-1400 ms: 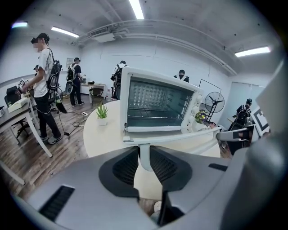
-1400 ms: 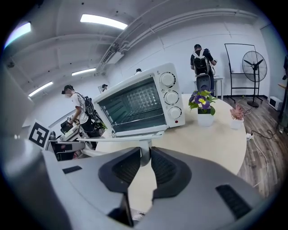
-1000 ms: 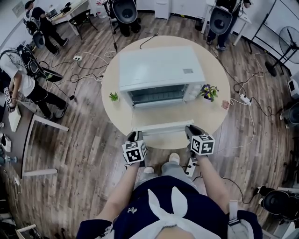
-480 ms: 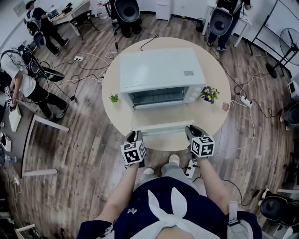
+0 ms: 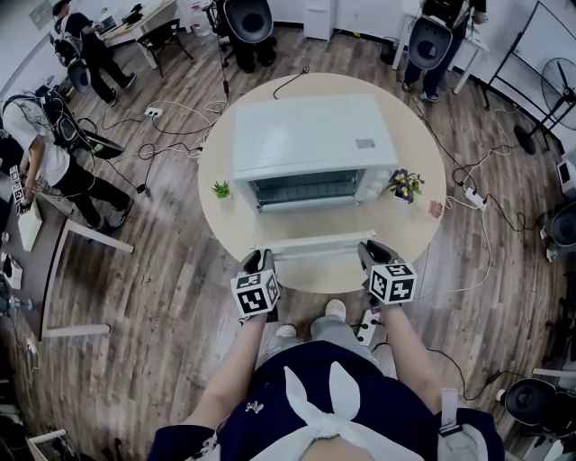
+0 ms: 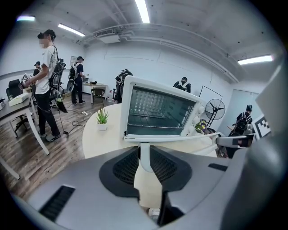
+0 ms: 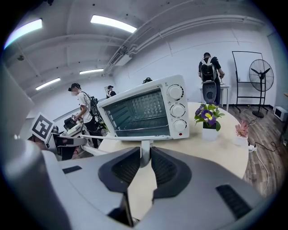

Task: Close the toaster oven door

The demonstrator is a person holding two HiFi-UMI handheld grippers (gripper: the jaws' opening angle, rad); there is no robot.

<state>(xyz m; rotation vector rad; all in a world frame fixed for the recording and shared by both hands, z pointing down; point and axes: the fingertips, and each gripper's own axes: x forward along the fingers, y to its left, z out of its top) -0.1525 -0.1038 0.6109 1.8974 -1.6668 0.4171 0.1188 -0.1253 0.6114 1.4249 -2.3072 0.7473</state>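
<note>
A white toaster oven stands on a round beige table. Its glass door hangs open, lying flat toward me, with the white handle bar along the near edge. My left gripper is shut on the handle's left post. My right gripper is shut on the right post of the same handle. The oven cavity and its wire rack show behind the bar, and three knobs sit on the oven's right side.
A small green plant stands left of the oven and a purple flower pot right of it, with a pink item near the table edge. People, chairs, floor cables and a fan surround the table.
</note>
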